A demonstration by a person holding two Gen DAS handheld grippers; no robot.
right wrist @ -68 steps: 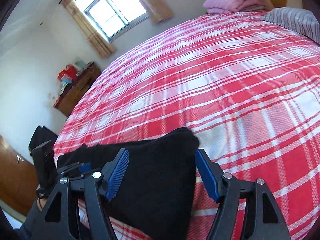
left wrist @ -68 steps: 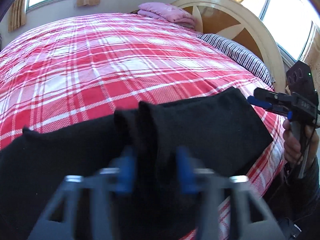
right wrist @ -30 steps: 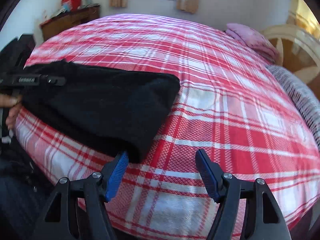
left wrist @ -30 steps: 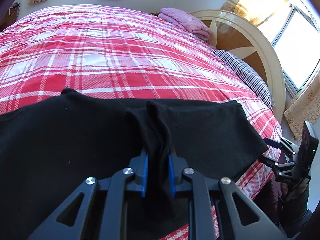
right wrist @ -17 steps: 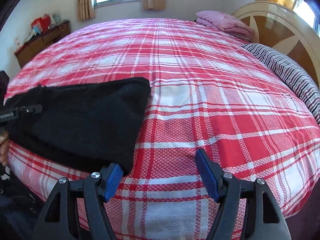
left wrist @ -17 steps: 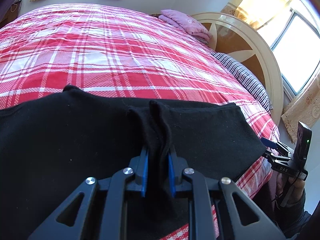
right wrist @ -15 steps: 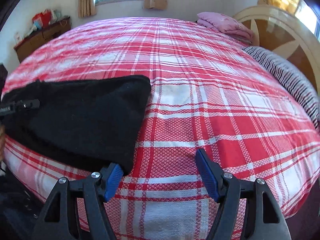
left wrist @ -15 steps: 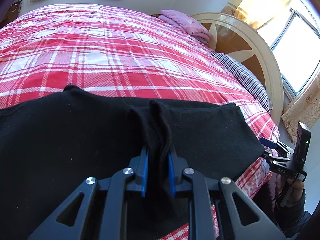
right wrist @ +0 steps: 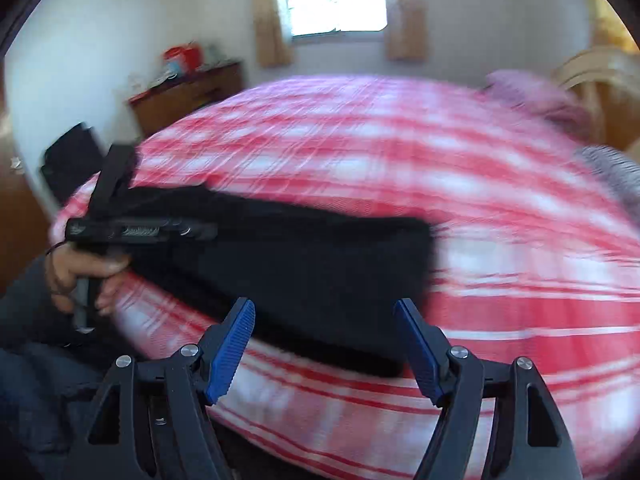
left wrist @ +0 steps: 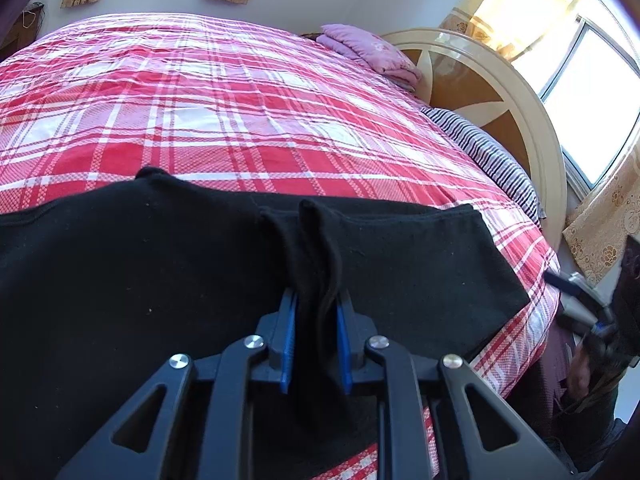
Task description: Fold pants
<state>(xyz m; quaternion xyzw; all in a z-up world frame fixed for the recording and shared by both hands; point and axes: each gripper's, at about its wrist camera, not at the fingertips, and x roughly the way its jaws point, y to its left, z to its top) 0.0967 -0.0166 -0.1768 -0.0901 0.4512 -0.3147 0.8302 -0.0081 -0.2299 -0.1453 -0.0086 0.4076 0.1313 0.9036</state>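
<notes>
Left tongs (left wrist: 316, 344) pinch pants (left wrist: 160, 264) fold; right tongs (right wrist: 324, 346) spread, widening, empty, view blurred.

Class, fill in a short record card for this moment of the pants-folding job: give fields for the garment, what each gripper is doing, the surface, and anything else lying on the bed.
garment: black pants, spread near the bed's front edge
left gripper: shut on a pinched ridge of the pants
right gripper: open, nothing between its pads, jaws just been opening a little; held off the pants' end
surface: red plaid bedspread
other items: pink folded blanket by the headboard; striped pillow
fold status: not yet folded over
</notes>
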